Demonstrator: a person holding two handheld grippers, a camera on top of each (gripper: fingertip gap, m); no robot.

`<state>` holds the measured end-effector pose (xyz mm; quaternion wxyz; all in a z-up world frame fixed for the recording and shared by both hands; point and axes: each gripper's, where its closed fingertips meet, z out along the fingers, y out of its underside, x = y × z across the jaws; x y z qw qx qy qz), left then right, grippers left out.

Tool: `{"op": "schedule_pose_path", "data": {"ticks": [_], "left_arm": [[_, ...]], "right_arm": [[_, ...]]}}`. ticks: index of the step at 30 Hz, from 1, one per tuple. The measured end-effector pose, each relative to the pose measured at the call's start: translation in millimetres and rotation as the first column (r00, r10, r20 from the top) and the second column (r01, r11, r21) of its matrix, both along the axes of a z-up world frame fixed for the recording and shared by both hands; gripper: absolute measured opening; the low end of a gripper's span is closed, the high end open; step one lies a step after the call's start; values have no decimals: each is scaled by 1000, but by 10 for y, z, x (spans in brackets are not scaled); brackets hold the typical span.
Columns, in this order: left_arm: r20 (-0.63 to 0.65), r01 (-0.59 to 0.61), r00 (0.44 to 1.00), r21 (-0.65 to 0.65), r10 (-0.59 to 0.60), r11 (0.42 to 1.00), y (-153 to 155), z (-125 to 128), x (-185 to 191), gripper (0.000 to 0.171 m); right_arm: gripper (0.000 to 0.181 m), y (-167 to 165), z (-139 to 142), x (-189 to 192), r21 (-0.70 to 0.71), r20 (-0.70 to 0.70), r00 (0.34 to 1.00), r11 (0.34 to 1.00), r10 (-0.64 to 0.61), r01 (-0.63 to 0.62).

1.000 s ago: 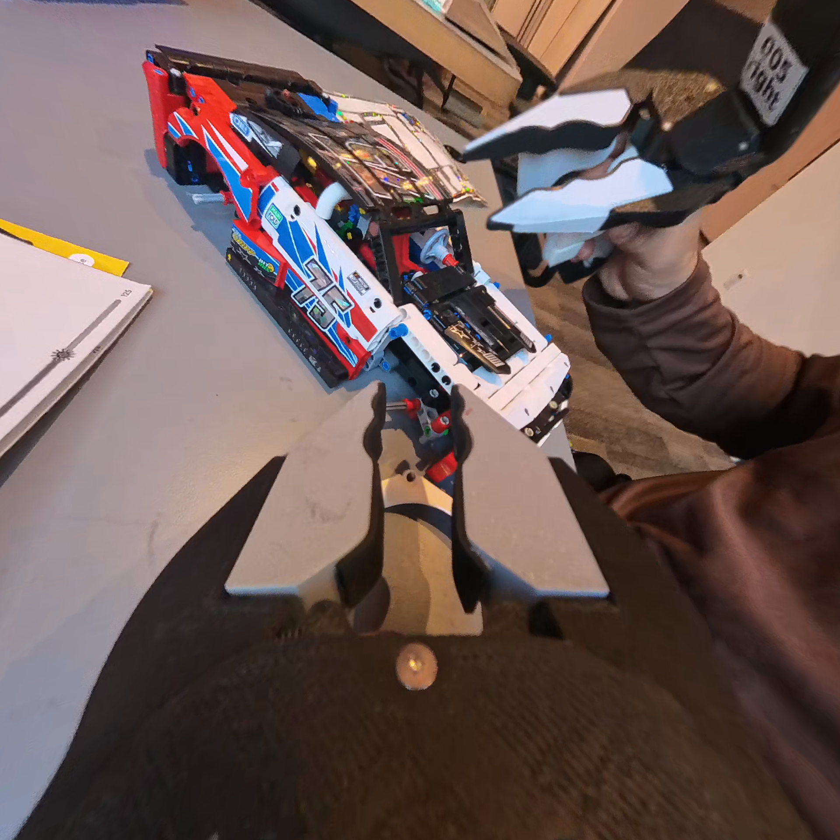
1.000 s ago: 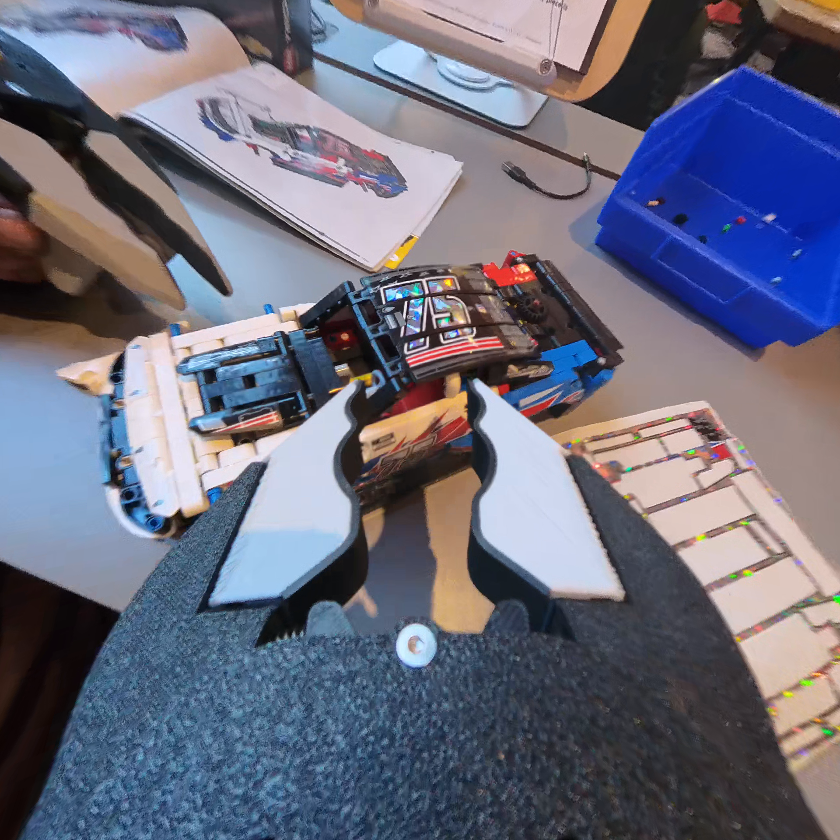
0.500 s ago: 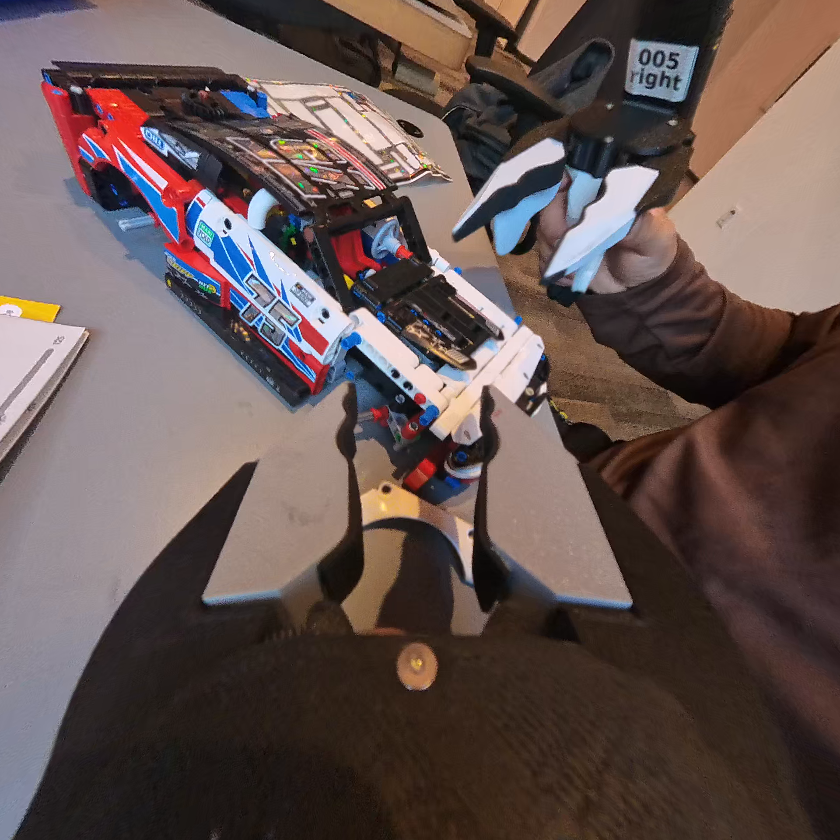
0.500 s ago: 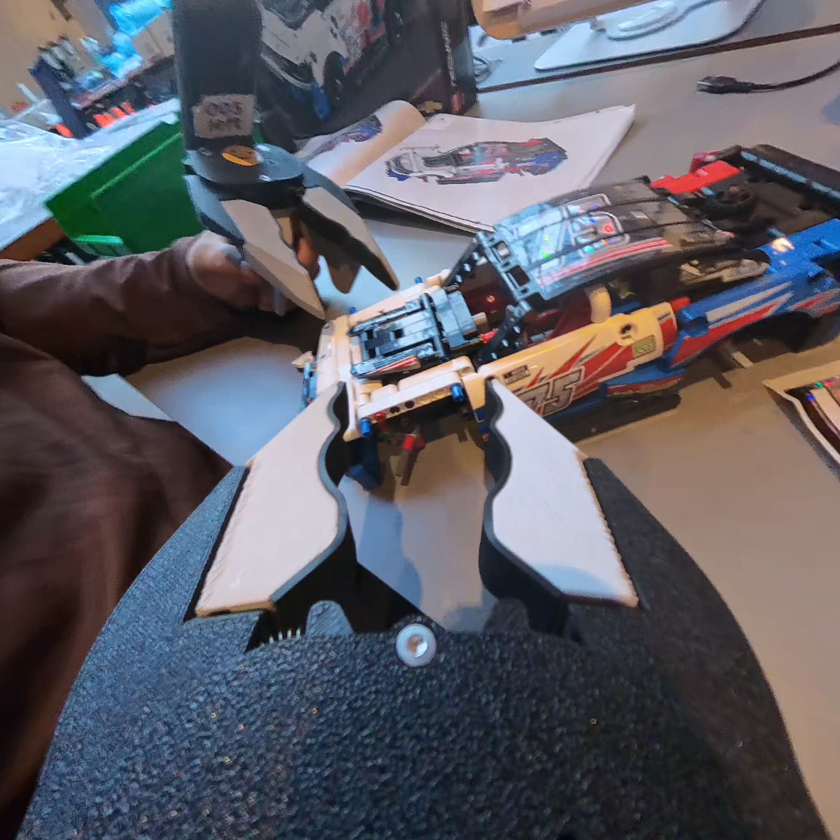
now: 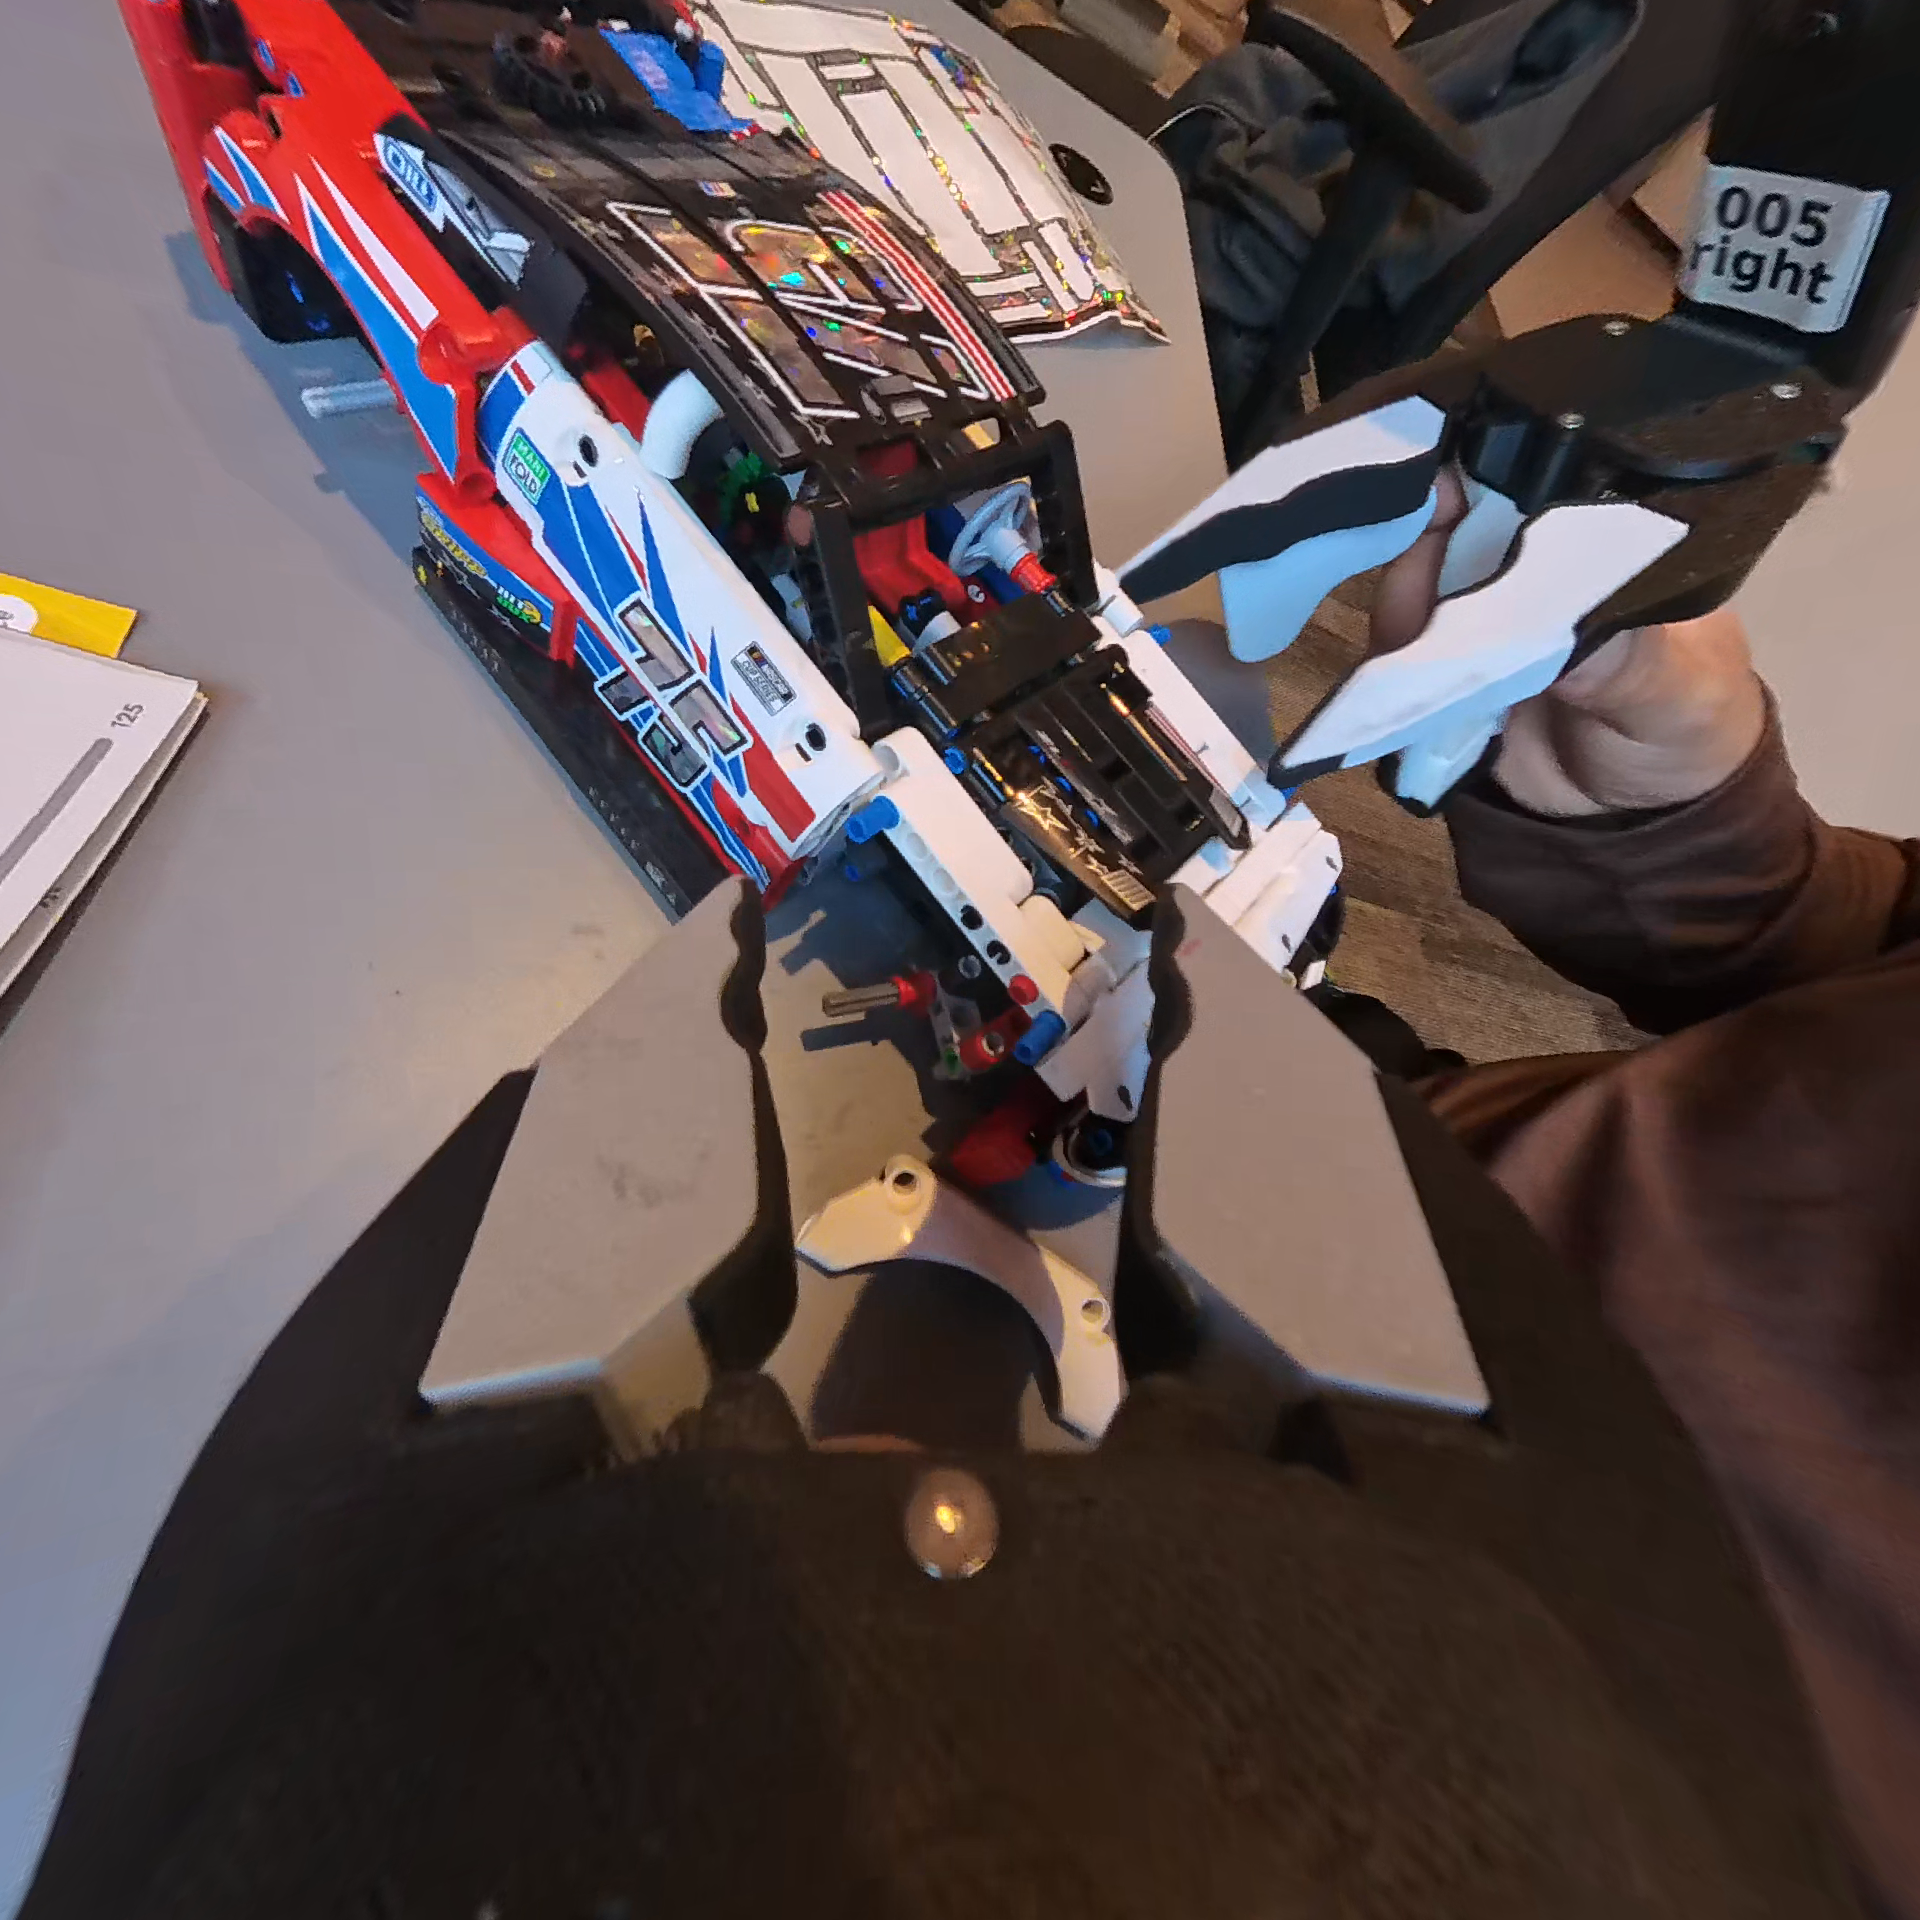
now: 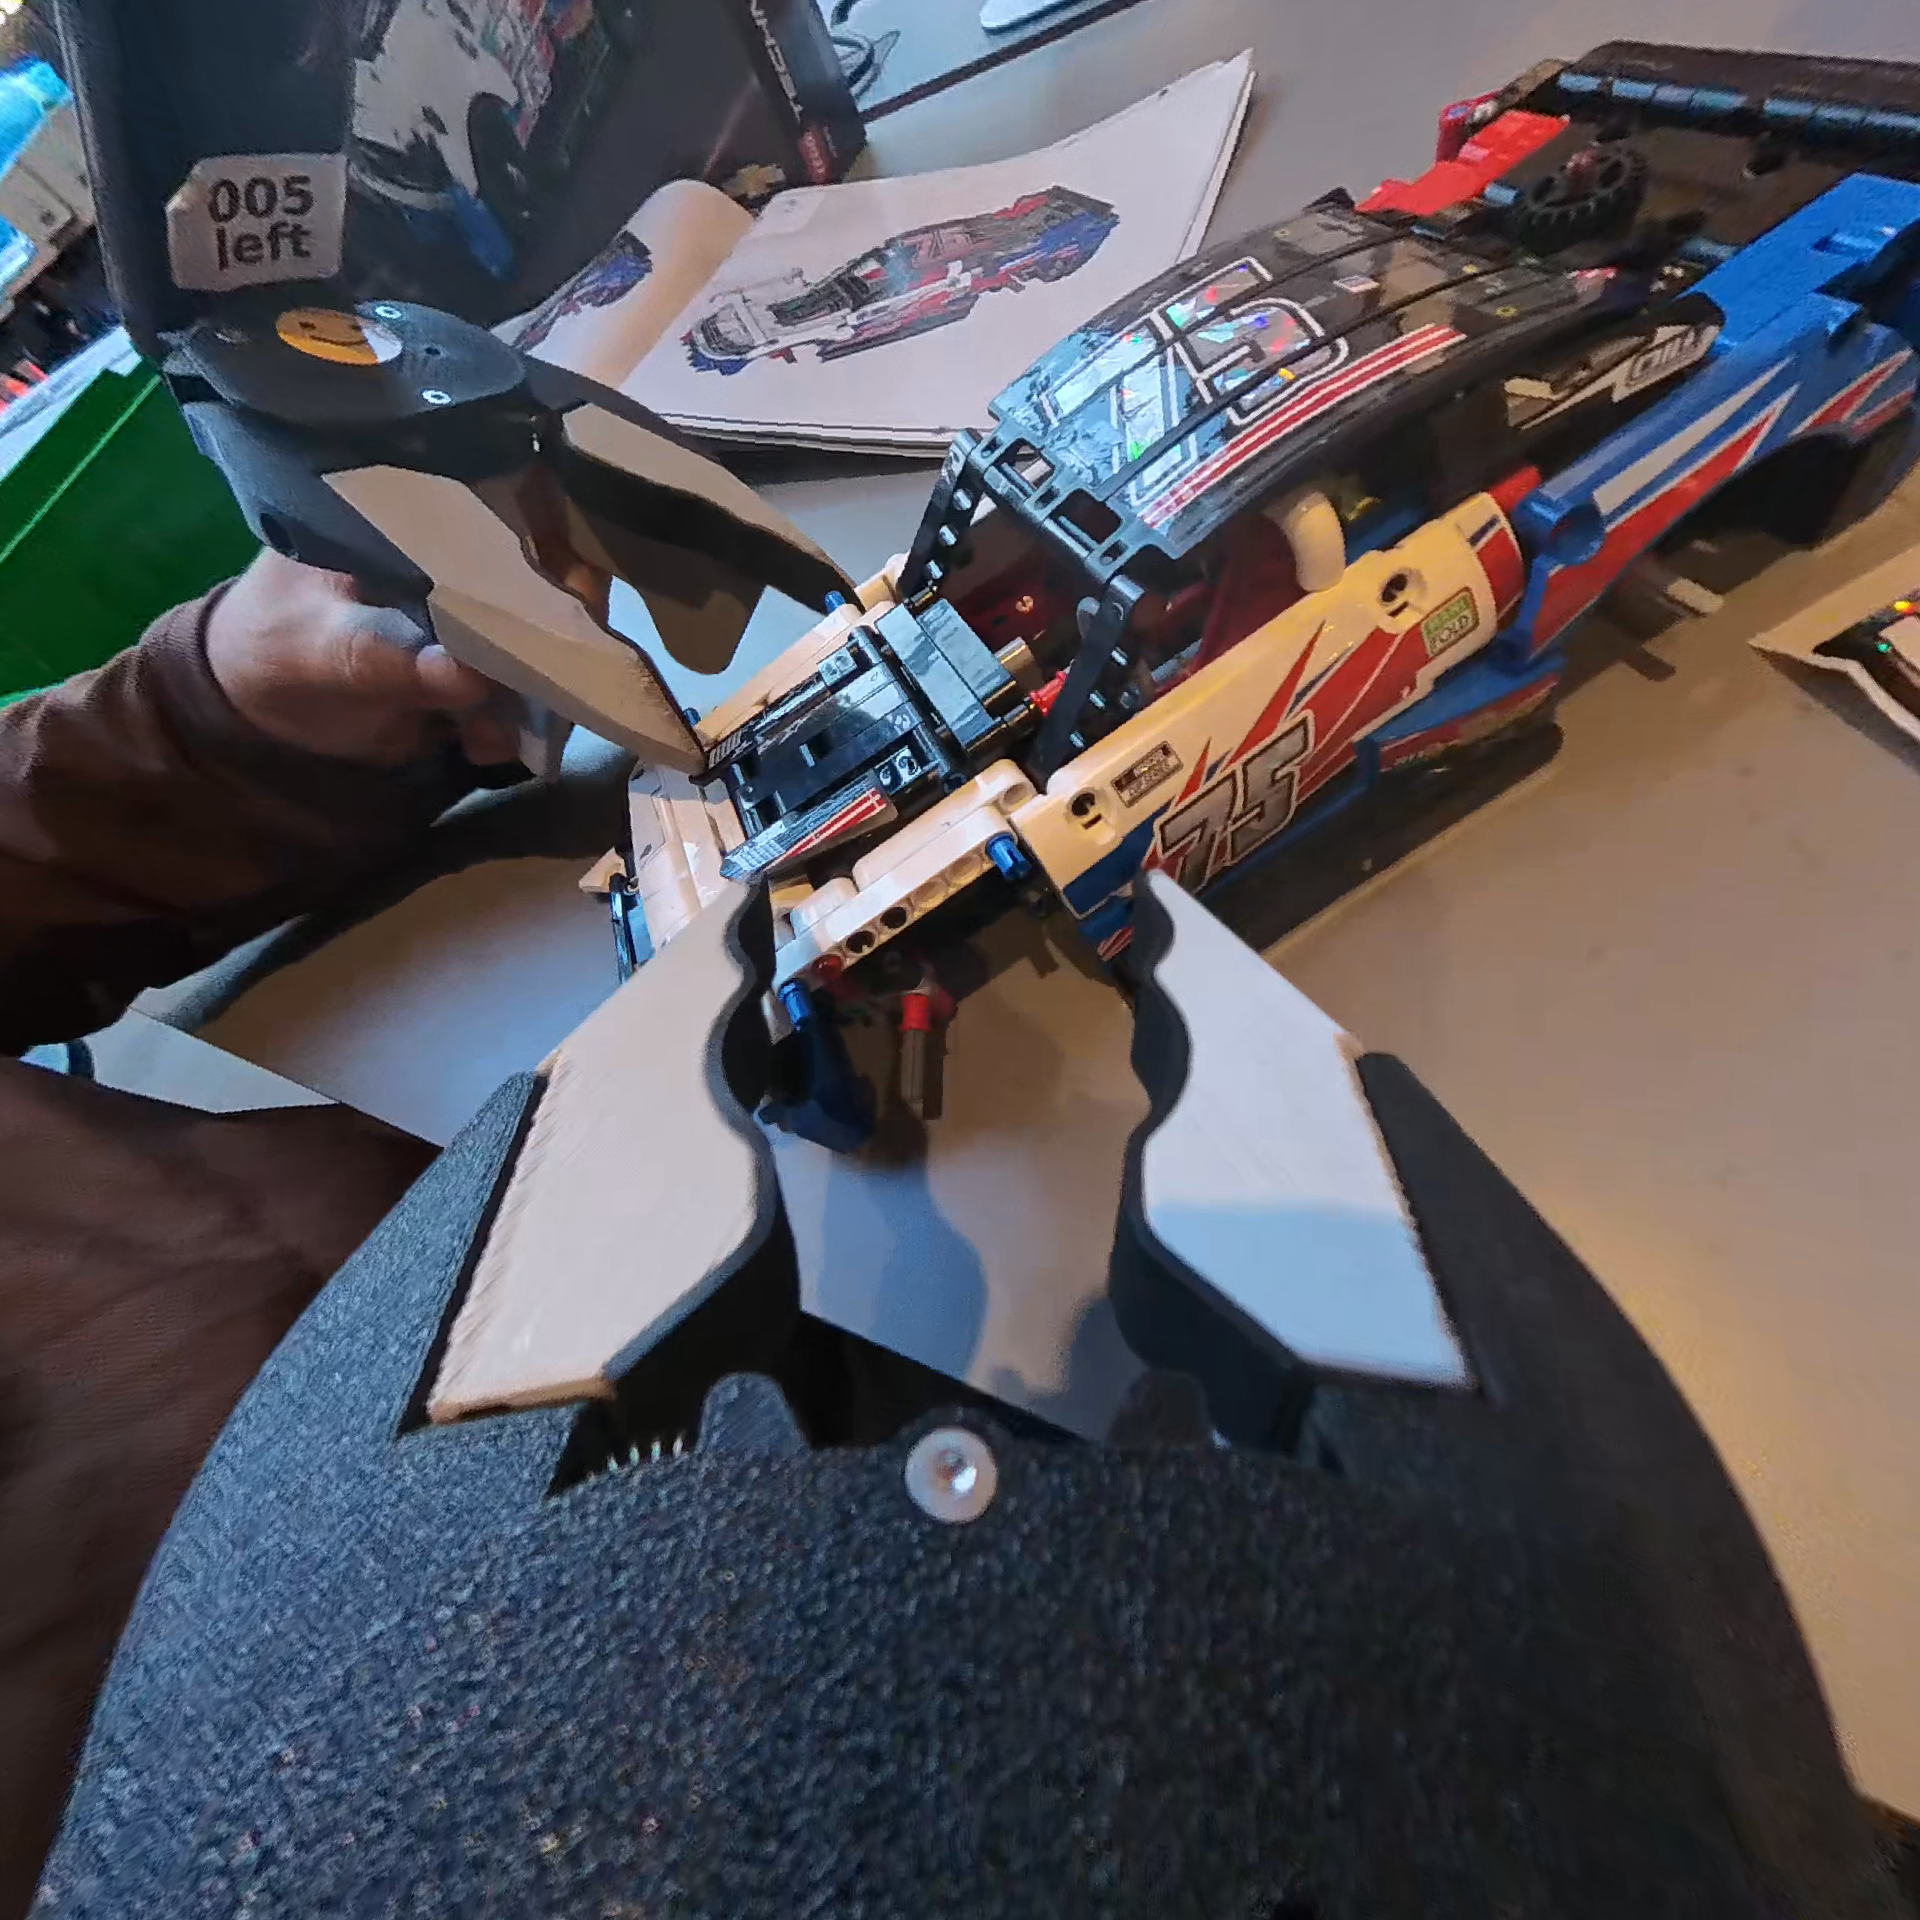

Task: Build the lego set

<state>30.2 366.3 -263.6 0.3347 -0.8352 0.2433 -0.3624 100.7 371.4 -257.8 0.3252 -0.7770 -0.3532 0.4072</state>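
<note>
Where the grey table [image 5: 312, 1039] fills the left of the left wrist view, the lego car [image 5: 665, 582] lies on it running from upper left down to centre, its white nose overhanging the table edge. The car is red, white and blue along the side, with a black roof bearing shiny stickers. The left gripper [image 5: 951, 935] sits at lower centre, fingers apart, and between them near their roots lies a white arched panel [image 5: 997, 1288] (a wheel-arch piece by its shape); whether the fingers actually pinch it I cannot tell. The fingertips flank the car's front corner, where red and blue pins and a bare axle stick out. The right gripper [image 5: 1195, 675] shows at right of this view, held by a hand [image 5: 1621, 727] in a brown sleeve, fingers spread, tips just beside the black hood. A sticker sheet [image 5: 935, 177] lies at top centre beyond the car, and a booklet [image 5: 73, 769] at the left edge. In the right wrist view the right gripper [image 6: 940, 914] is at lower centre, fingers wide apart and empty, tips near the car's [image 6: 1351, 582] white front beam. The left gripper [image 6: 774, 665] comes in from upper left, tips over the hood. An open booklet [image 6: 935, 281] lies at top centre, a box [image 6: 582, 125] behind it.
</note>
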Motion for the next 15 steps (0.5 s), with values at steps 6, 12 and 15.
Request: {"op": "schedule_pose_path", "data": {"ticks": [6, 12, 15], "left_arm": [[22, -26, 999, -24, 27, 999, 9, -3, 16, 68], [36, 5, 999, -14, -5, 1000, 0, 37, 11, 57], [-29, 14, 1000, 76, -12, 997, 90, 126, -83, 53]], "right_arm": [[63, -61, -37, 3, 17, 35, 999, 1000, -4, 4], [64, -31, 81, 3, 71, -40, 999, 997, 9, -6], [53, 78, 112, 76, 160, -25, 1000, 987, -2, 6]]}}
